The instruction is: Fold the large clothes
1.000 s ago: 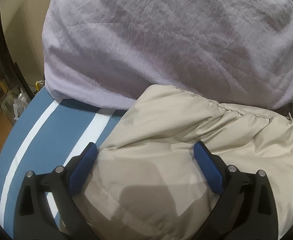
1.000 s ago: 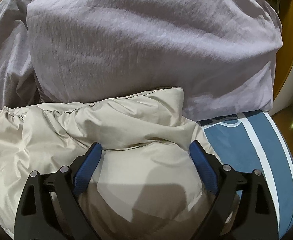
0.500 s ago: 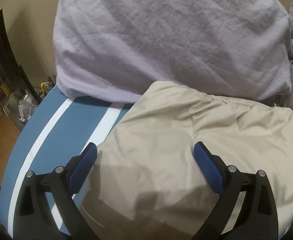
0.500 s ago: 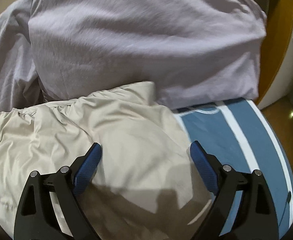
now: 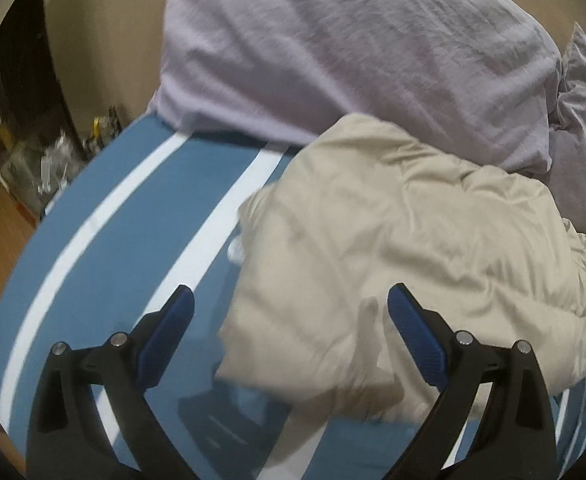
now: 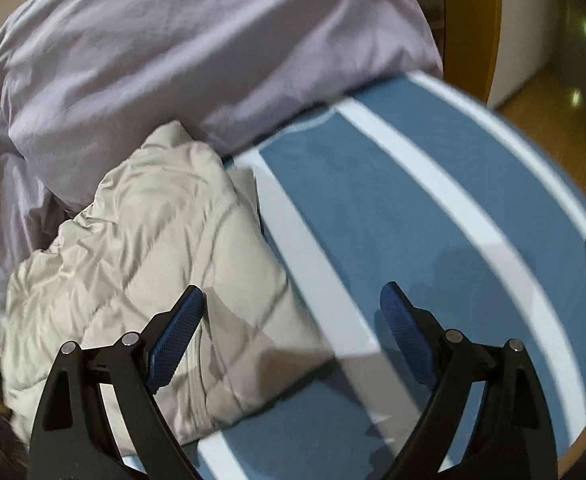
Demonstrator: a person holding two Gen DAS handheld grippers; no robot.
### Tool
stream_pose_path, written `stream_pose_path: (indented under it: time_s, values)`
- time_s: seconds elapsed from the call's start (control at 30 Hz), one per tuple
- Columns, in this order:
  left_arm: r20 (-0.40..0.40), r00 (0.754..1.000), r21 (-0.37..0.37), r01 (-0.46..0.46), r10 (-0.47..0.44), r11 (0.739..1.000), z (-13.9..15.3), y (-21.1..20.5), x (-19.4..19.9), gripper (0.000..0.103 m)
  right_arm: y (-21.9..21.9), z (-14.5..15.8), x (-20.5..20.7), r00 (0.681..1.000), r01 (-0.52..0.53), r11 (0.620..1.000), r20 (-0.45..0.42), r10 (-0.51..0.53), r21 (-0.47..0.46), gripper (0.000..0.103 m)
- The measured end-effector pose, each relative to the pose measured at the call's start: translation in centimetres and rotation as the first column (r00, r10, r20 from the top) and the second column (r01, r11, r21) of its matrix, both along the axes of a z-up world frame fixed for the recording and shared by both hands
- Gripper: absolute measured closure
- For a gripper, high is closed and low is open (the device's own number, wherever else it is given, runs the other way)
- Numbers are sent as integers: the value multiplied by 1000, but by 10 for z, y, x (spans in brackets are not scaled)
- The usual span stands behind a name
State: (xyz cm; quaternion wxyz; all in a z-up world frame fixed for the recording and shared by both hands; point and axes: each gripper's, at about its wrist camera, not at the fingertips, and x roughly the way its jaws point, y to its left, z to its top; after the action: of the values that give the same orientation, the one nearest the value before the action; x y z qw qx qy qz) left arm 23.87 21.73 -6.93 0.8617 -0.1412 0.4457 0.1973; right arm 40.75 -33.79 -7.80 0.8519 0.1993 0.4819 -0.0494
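Note:
A beige quilted garment (image 5: 405, 240) lies folded in a puffy bundle on the blue bed cover with white stripes (image 5: 141, 216). In the left wrist view my left gripper (image 5: 289, 320) hovers open above the bundle's near left edge, nothing between its blue pads. In the right wrist view the same beige garment (image 6: 145, 264) lies at the left, on the striped bed cover (image 6: 433, 208). My right gripper (image 6: 293, 320) hangs open over its right edge and the cover beside it, holding nothing.
A large lilac pillow (image 5: 353, 48) lies behind the garment against the wall, also seen as the lilac pillow (image 6: 197, 48) in the right view. Clutter (image 5: 49, 164) stands on the floor left of the bed. A wooden floor (image 6: 565, 120) and white furniture (image 6: 521, 20) lie to the right.
Both grippers have drawn back from the beige garment, the left toward the left and the right toward the right. More striped cover shows now, and the garment lies free as a bundle.

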Motion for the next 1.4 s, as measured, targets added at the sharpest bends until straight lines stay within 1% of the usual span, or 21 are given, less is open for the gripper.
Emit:
stream_pose_path:
  time_s: [0.17,0.27,0.33,0.4,0.47,0.53,0.57,0.6,0.63,0.67,0.7,0.77,0.8,0.87,1.03,1.17,1.4]
  values:
    - [-13,1000,-103,-26,25,994,-14,5,-20,6,-2,-16,-6,999,13,991,-40,-8,132,12]
    - [-14,999,-164,-37,35,986,-21,4,-22,6,-2,-23,-8,998,37,977,-52,-26,208,16]
    - [-13,999,-200,-43,42,979,-24,3,-20,6,0,-25,-6,998,35,971,-49,-24,237,21]
    - [-13,999,-239,-53,52,970,-27,2,-15,9,3,-25,-3,999,25,970,-39,-16,242,26]
    - [-11,998,-279,-69,69,958,-31,1,-11,14,6,-25,-1,999,22,967,-29,-15,254,29]
    - [-2,994,-329,-101,107,939,-35,4,-6,18,6,-26,-1,999,34,959,-24,-29,282,36]
    - [4,993,-348,-112,121,931,-35,5,-5,22,6,-26,-1,999,42,957,-23,-37,287,40]
    - [11,991,-364,-123,136,923,-35,7,-4,25,6,-25,-2,999,45,954,-15,-43,298,47]
    - [24,988,-384,-134,155,913,-35,9,-4,32,6,-24,-4,999,45,952,-9,-44,304,55]
    - [32,986,-391,-141,167,909,-34,10,-4,39,7,-22,-6,999,42,952,-1,-44,302,59]
    - [41,984,-396,-146,176,907,-32,11,-5,43,7,-20,-8,999,36,953,9,-41,302,65]
    - [55,982,-403,-145,182,904,-27,13,-6,58,8,-13,-13,999,21,952,31,-31,304,72]
    - [61,982,-411,-141,181,901,-25,14,-7,60,7,-12,-13,999,16,951,38,-29,308,75]
    - [75,982,-421,-129,176,898,-20,16,-10,66,7,-6,-18,998,4,949,53,-22,315,77]
    - [111,981,-396,-102,158,912,0,21,-27,68,11,2,-32,997,-35,944,73,11,329,78]
    - [114,981,-371,-105,157,923,8,27,-48,68,18,4,-56,995,-84,940,83,60,332,78]
    - [109,979,-349,-122,170,929,12,41,-116,68,28,0,-113,988,-145,924,97,119,354,79]
